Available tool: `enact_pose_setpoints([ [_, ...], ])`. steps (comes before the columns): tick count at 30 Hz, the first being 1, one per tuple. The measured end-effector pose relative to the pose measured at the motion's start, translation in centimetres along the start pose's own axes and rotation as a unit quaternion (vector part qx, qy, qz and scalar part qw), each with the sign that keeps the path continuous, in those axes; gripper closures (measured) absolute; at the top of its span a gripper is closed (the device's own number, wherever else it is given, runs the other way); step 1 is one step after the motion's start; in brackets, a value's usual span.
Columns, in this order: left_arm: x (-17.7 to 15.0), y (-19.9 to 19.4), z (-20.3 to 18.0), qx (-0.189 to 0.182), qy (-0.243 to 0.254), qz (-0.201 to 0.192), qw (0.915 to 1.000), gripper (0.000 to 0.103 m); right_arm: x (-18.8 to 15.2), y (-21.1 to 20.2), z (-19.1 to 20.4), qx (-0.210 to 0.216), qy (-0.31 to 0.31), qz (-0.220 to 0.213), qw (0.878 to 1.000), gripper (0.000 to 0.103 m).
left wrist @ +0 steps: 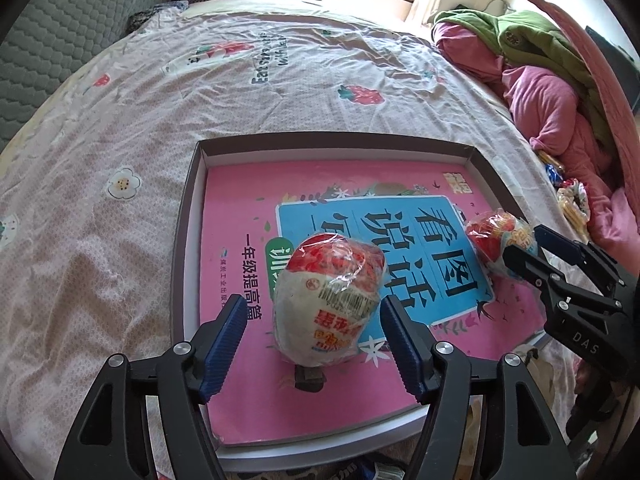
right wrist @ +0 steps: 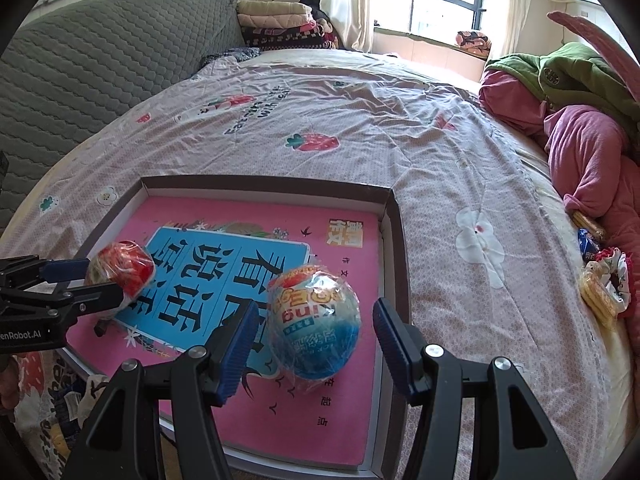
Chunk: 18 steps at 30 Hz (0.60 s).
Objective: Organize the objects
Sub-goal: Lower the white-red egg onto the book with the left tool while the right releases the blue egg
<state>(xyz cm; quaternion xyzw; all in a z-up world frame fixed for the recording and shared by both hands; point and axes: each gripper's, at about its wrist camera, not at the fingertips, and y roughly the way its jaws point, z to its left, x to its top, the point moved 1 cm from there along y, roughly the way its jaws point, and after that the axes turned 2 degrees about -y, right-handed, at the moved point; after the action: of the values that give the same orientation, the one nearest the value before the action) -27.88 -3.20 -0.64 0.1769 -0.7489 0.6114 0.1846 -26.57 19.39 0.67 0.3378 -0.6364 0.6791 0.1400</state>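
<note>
Inside the shallow box, both grippers' jaws stood wide around wrapped eggs, which could roll if nudged.

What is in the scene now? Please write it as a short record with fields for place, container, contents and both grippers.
place: bed with a flower-print sheet
container: shallow box lined by a pink book
contents: red-and-white wrapped egg and blue wrapped egg, both resting on the book
left gripper: open, pads clear of the red-and-white egg on both sides
right gripper: open, pads either side of the blue egg, not touching
beside the bed's edge: pink garment, snack packets
</note>
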Motion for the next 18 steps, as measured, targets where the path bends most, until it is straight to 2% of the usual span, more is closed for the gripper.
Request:
enact_pose_setpoints([
  [6, -0.7, -1.6, -0.2, 0.008, 0.011, -0.023, 0.9996, 0.032, 0.1, -1.0, 0.3, 0.005, -0.003, -0.011, 1.0, 0.044],
  [12, -2.2, -3.9, -0.5, 0.032, 0.025, -0.056, 0.9976, 0.032, -0.1, -2.4, 0.5, 0.009, -0.006, -0.025, 1.0, 0.044],
  [15, -2.6, -4.6, -0.7, 0.029, 0.022, -0.06, 0.9975, 0.032, -0.3, -3.3, 0.6, 0.012, -0.006, -0.033, 0.999, 0.044],
  [18, -2.9, -5.5, -0.7, 0.006, 0.012, -0.062, 0.998, 0.032, -0.5, -4.4, 0.5, 0.012, -0.005, -0.045, 0.999, 0.044],
])
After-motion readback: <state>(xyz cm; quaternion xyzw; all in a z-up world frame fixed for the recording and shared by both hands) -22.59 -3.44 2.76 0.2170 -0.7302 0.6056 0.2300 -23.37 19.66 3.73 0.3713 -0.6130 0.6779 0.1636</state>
